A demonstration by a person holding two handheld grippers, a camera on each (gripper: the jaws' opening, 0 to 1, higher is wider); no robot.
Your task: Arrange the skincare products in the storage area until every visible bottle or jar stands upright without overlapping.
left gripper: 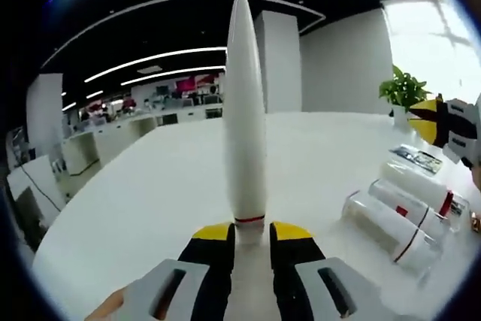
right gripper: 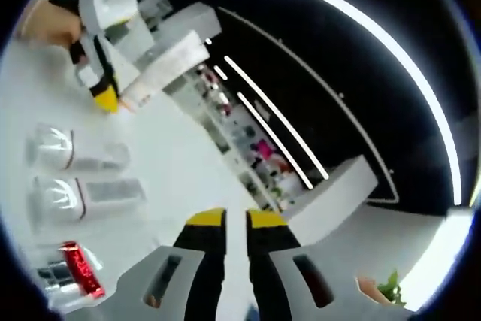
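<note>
The left gripper (left gripper: 250,240) is clamped on the capped end of a white tube (left gripper: 246,110), which runs straight out ahead of the jaws to its flat sealed tip, held off the table (left gripper: 150,193). The grip sits only on the narrow cap, so the long tube could pivot or slide out if swung fast, and set down on that small cap it may topple. To this gripper's right, near it, 3 clear-capped white bottles (left gripper: 391,227) lie on their sides close together; a falling tube could roll them or land across one, leaving an overlap. In the right gripper view, the right gripper (right gripper: 234,225) has its jaws nearly together with nothing between them, and it is raised off the table. To its left lie 2 of the bottles (right gripper: 71,197) and a red-capped one (right gripper: 75,270), all still to be stood up. A narrow jaw gap would have to widen first, or it could shove a bottle instead of gripping it.
</note>
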